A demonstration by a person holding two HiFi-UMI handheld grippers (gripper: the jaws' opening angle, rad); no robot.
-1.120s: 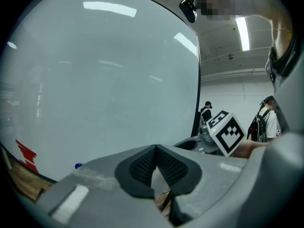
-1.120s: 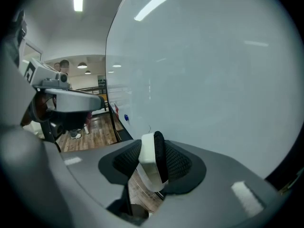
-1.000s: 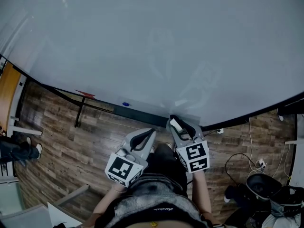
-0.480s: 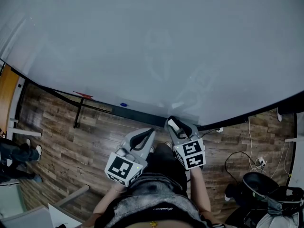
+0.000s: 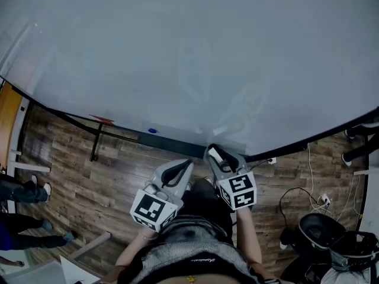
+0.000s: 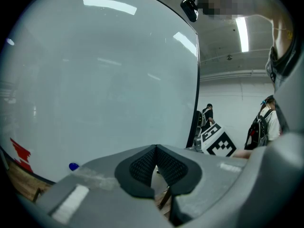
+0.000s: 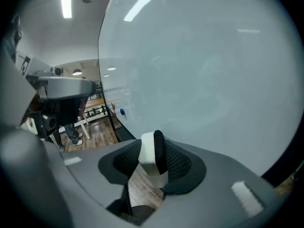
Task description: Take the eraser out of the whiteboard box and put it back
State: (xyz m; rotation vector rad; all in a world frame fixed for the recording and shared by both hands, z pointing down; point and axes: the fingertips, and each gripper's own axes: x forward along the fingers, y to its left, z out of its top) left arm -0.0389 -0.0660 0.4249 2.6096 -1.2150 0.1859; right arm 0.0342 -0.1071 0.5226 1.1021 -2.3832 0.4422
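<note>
We see the eraser (image 7: 151,153) clamped upright between the fingers (image 7: 179,165) of the right gripper (image 5: 220,157). It is a small block with a rounded top, one side hard and white, the other side black and soft-looking. The finger pads are black rubber with a fine mesh pattern, set in smooth grey plastic. The eraser is held just in front of the lower edge of the whiteboard (image 5: 189,58), a large, glossy, pale sheet with a dark frame. A clear pale ledge (image 5: 189,136) along this edge may be the box, but the head view is too small for us to be sure. The left gripper (image 5: 177,170) has its fingers together at the tips, with nothing between them. A small round blue magnet (image 6: 73,166) sits on the board, above the brown wooden floor (image 5: 77,158).
</note>
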